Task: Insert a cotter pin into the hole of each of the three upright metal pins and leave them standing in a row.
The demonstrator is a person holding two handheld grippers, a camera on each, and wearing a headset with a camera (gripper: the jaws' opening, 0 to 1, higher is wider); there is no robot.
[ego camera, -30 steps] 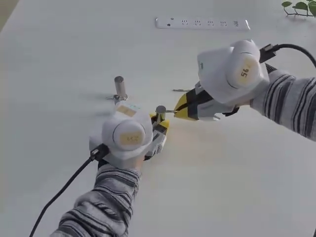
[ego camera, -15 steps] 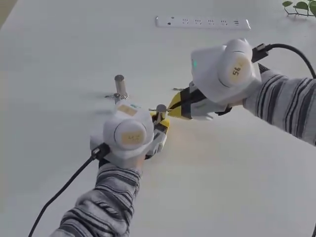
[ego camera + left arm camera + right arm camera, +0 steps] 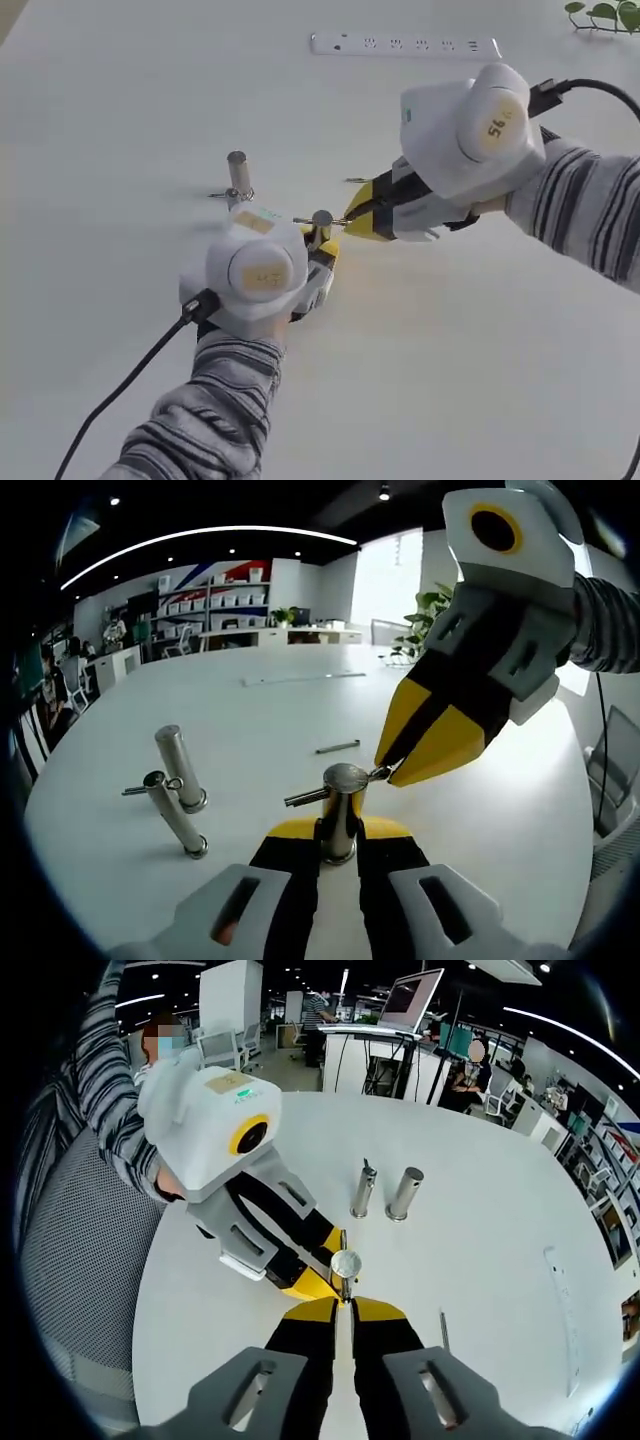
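My left gripper is shut on an upright metal pin on the white table. My right gripper is shut on a cotter pin that passes through the hole under the pin's head, with its tip poking out on the left. In the left gripper view the held pin stands between my jaws and the right gripper meets it from the right. Two more metal pins stand to the left, the nearer one tilted with a cotter pin through it. The right gripper view shows the held pin.
A loose cotter pin lies on the table behind the right gripper. A white power strip runs along the far side. Plant leaves show at the far right corner. Cables trail from both grippers.
The right gripper has pushed the cotter pin leftward through the held pin's hole, so its tip now sticks out on the far side. The left gripper has kept its hold.
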